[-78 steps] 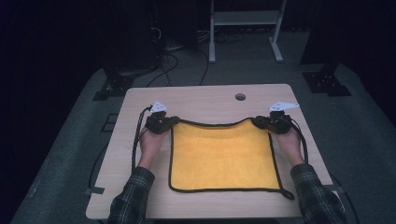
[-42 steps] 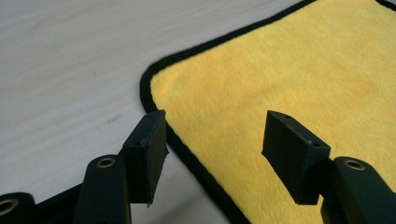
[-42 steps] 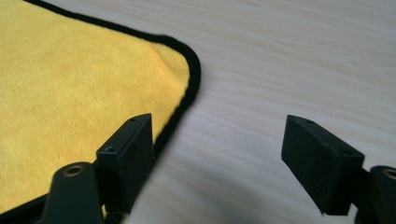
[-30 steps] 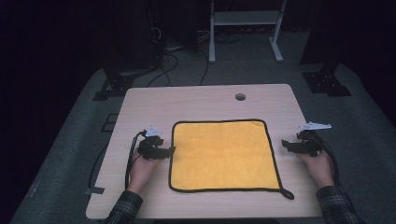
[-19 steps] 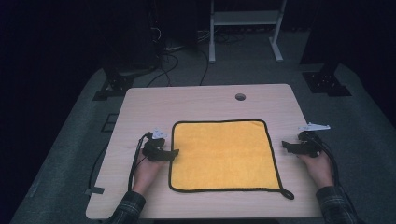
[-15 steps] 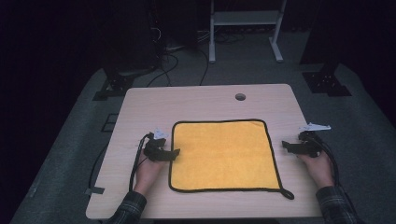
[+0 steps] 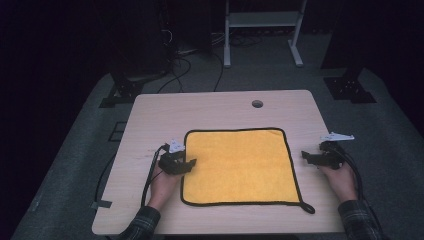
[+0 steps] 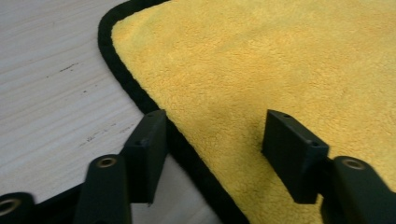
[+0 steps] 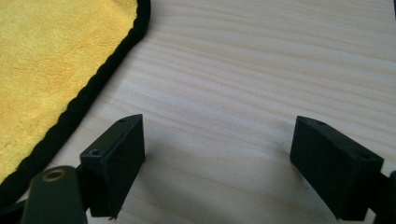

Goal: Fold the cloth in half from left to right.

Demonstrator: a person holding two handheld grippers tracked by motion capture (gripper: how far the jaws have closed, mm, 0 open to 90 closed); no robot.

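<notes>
Both grippers gape wide beside the cloth (image 7: 239,166).
Left gripper (image 8: 212,151) straddles the cloth's hem; right gripper (image 9: 217,170) over bare table (image 9: 261,70), may miss it.

So the cloth (image 7: 240,167) lies flat on the table (image 7: 150,120), a bit toward the person's side of centre. From the cloth's middle, the left gripper (image 7: 189,163) sits at 9 o'clock, right on the cloth's edge, one jaw over the cloth and one over the bare table just beside the hem. The right gripper (image 7: 305,156) is at 3 o'clock, near the cloth but apart from it, over bare wood. There's a hole (image 7: 257,104) in the tabletop at 12 o'clock, behind the cloth. The cloth's loop (image 7: 308,208) sticks out at about 4 o'clock.
</notes>
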